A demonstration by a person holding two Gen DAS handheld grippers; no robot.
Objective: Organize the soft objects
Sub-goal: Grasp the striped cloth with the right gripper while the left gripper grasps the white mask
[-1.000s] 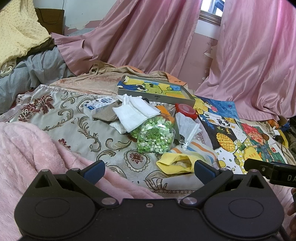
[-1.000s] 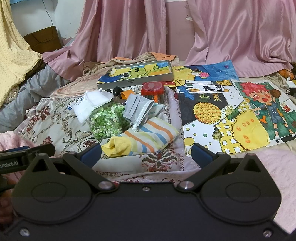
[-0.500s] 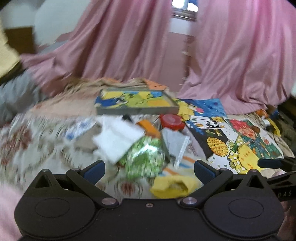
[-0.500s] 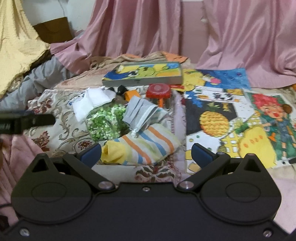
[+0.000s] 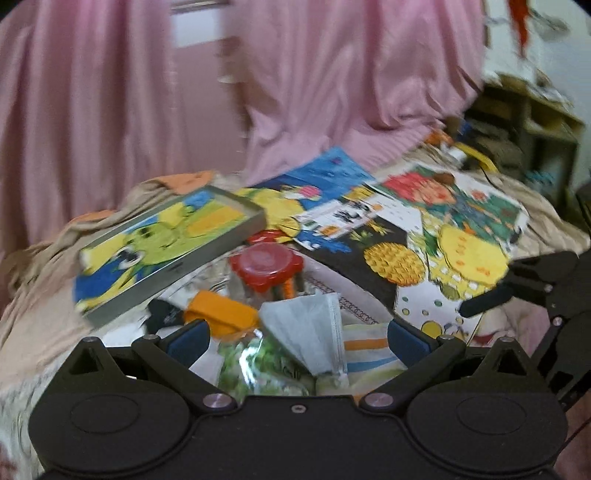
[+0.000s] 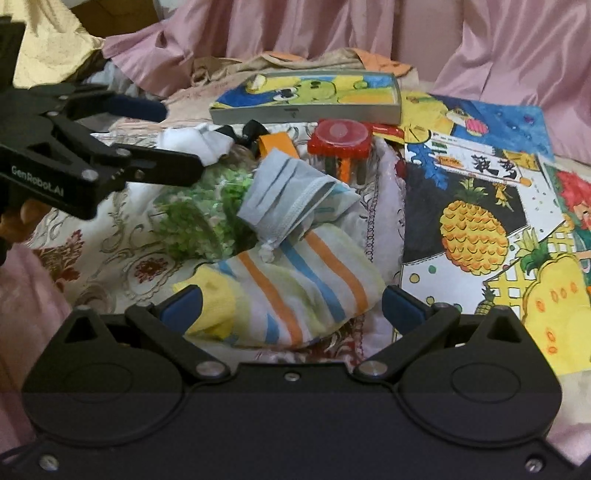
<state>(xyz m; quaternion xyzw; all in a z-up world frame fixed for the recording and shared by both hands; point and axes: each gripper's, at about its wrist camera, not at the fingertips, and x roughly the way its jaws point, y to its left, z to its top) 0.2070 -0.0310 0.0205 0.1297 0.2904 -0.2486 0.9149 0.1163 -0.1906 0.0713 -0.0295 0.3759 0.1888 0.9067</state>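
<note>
Pink curtains behind bed; patterned bedspread heaped with clutter. Right gripper spread wide, empty, just before striped cloth. Grey face mask lies on cloth, touching bag of green bits. Left gripper also spread, empty, above bag and mask. Red-lidded jar beyond.

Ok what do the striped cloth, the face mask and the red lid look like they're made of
Striped cloth: soft woven or knit fabric, matte; it folds and slumps.
Face mask: thin non-woven sheet, probably; pleats and a stitched edge show.
Red lid: hard plastic, likely; glossy with a scalloped rim, on what looks like a clear jar.
</note>
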